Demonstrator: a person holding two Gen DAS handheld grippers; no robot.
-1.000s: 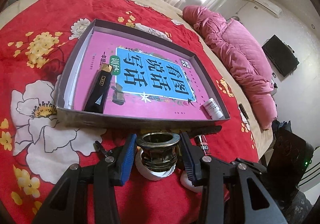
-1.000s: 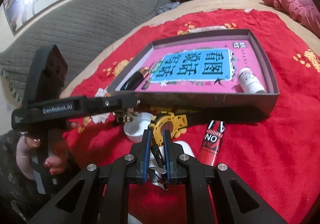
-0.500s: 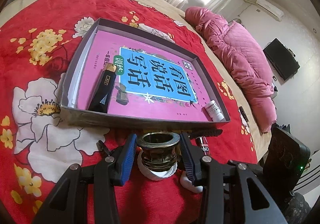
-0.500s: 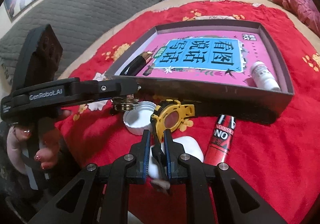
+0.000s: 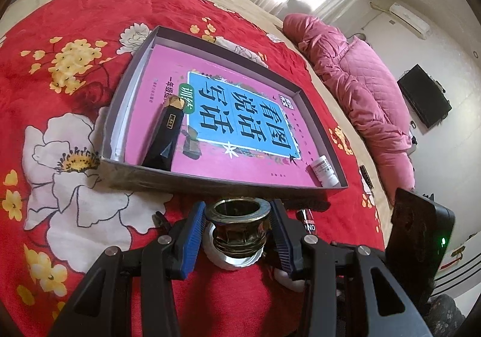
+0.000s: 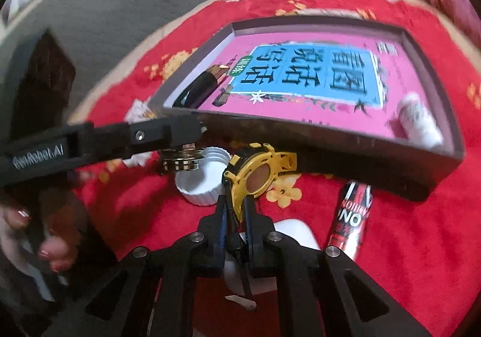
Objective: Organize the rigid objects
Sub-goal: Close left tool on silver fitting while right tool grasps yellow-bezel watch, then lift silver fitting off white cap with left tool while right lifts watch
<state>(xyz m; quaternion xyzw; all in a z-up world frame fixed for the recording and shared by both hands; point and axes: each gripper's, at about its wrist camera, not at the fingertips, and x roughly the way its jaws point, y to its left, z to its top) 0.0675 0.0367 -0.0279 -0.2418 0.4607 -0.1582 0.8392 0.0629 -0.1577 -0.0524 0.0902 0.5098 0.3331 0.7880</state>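
My left gripper (image 5: pixel 237 226) is shut on a brass metal fitting (image 5: pixel 237 224), held just above a white jar lid (image 5: pixel 228 260) in front of the shallow dark box (image 5: pixel 210 180). The fitting (image 6: pixel 180 161) and lid (image 6: pixel 201 179) also show in the right wrist view. My right gripper (image 6: pixel 234 217) is shut on the strap of a yellow and black watch (image 6: pixel 255 173), lifted near the box's front wall (image 6: pixel 300 141). In the box lie a pink book (image 5: pixel 240 114), a black lighter (image 5: pixel 165 135) and a small white bottle (image 5: pixel 323 171).
A red and black tube (image 6: pixel 351 220) and a white object (image 6: pixel 297 235) lie on the red floral blanket (image 5: pixel 60 126) in front of the box. A pink quilt (image 5: pixel 360 72) lies far right. The left gripper's body (image 6: pixel 90 144) crosses the right wrist view.
The right gripper has lifted the watch and moved it closer to the box. The left gripper, still shut on the brass fitting, has risen slightly over the white lid.
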